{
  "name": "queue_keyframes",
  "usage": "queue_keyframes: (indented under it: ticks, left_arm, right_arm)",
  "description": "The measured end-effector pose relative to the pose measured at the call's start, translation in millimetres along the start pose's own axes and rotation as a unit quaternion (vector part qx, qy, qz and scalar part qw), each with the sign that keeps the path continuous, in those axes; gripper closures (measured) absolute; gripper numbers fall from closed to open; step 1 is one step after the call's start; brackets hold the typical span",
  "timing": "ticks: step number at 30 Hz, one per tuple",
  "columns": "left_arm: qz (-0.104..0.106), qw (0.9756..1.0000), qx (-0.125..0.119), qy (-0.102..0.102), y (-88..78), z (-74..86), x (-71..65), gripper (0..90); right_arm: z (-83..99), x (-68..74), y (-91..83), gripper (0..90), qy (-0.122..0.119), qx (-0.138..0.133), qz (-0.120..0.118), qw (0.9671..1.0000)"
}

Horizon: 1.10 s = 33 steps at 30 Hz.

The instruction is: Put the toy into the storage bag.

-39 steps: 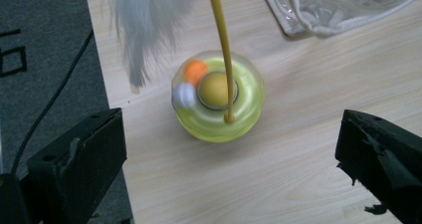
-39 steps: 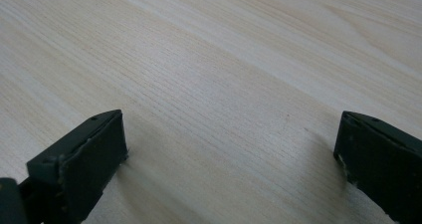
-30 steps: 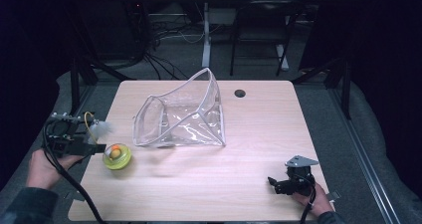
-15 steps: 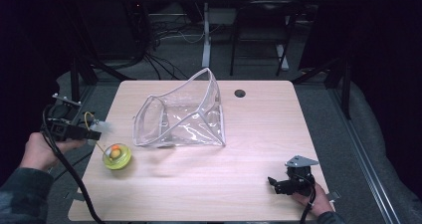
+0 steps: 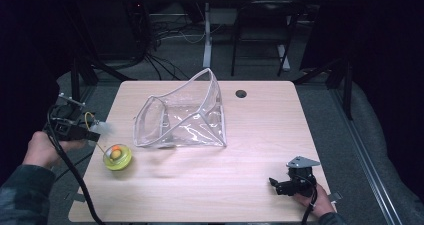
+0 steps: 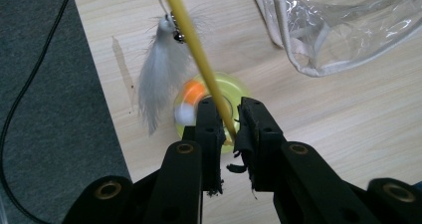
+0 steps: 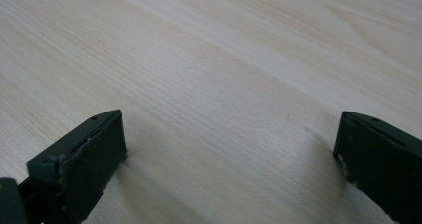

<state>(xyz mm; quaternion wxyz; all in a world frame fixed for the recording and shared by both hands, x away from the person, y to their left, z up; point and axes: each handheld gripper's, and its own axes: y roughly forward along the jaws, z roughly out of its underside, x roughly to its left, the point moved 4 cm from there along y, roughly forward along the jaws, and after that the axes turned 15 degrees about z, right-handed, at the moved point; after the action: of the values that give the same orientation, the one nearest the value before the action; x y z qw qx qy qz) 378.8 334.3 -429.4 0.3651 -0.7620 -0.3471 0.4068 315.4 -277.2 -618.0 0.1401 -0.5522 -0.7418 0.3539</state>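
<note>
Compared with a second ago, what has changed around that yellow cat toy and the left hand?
The left tool has just been closing and now pinches the yellow wand of the cat toy. In the high view the hand has drawn back toward the table's left edge and a little farther up the picture. The white feather hangs from the wand. The clear bag and the right tool, jaws open, stayed put.
</note>
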Motion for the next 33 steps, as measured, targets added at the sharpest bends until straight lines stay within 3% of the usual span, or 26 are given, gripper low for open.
queue_keyframes:
  ticks: [8, 25, 33]
  left_arm:
    - [-0.009, 0.9999, 0.003, 0.004, -0.7, -2.4, -2.0, 87.5]
    - [-0.018, 0.9985, 0.039, 0.035, -10.4, -11.7, -10.5, 88.0]
    - [-0.02, 0.9979, 0.04, 0.046, -21.2, -20.0, -15.1, 88.0]
  right_arm:
    - [0.2, -0.4, -0.2, 0.0, -0.003, 0.002, 0.001, 1.0]
    - [0.2, -0.4, -0.3, 0.0, -0.002, 0.003, 0.001, 1.0]
    - [0.1, -0.1, -0.1, 0.0, -0.001, 0.002, 0.0, 1.0]
